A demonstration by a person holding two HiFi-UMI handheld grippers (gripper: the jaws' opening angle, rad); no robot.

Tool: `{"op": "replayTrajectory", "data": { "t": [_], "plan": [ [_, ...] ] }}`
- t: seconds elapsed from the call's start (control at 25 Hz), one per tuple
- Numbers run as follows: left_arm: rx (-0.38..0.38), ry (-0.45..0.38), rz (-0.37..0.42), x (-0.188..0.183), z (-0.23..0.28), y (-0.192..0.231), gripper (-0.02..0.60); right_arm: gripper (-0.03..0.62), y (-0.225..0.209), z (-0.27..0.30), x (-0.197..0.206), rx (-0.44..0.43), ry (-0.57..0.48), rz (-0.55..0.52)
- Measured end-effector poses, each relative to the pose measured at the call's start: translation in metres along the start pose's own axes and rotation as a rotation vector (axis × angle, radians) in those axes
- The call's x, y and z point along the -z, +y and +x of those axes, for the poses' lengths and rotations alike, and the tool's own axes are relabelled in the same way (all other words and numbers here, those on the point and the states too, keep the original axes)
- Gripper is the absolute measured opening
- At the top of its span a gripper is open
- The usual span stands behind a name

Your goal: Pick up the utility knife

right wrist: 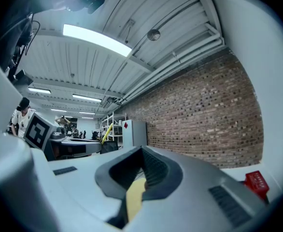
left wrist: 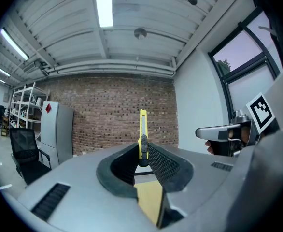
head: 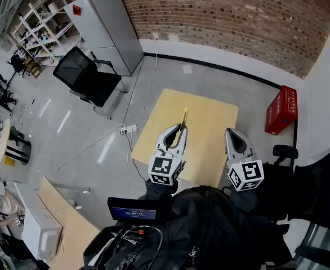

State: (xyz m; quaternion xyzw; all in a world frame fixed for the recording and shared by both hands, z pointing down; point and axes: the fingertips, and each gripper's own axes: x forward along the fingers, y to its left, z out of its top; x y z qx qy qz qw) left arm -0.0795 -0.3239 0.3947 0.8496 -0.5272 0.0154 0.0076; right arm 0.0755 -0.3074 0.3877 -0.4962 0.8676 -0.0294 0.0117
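Observation:
The yellow utility knife (head: 184, 118) is lifted above the small wooden table (head: 210, 122), held in my left gripper (head: 179, 129), whose jaws are shut on its handle end. In the left gripper view the knife (left wrist: 143, 129) stands straight up out of the closed pads (left wrist: 156, 161), black slider facing me. My right gripper (head: 231, 133) hovers over the table's right side, shut and empty. In the right gripper view its jaws (right wrist: 142, 153) meet at the tip, and the knife (right wrist: 105, 132) shows at far left.
A red crate (head: 281, 109) stands on the floor right of the table. A black office chair (head: 89, 75) and a grey cabinet (head: 106, 27) are at the far left. A power strip (head: 126, 129) with cables lies by the table's left corner.

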Motion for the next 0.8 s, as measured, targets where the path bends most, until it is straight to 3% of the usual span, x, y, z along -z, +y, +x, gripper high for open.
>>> {"op": "replayTrajectory", "data": {
  "t": [0.8],
  "plan": [
    [0.004,0.021,-0.002,0.0081,0.004,-0.001,0.064,0.003,-0.0019,0.0042,0.0093,-0.007,0.022,0.012]
  ]
}}
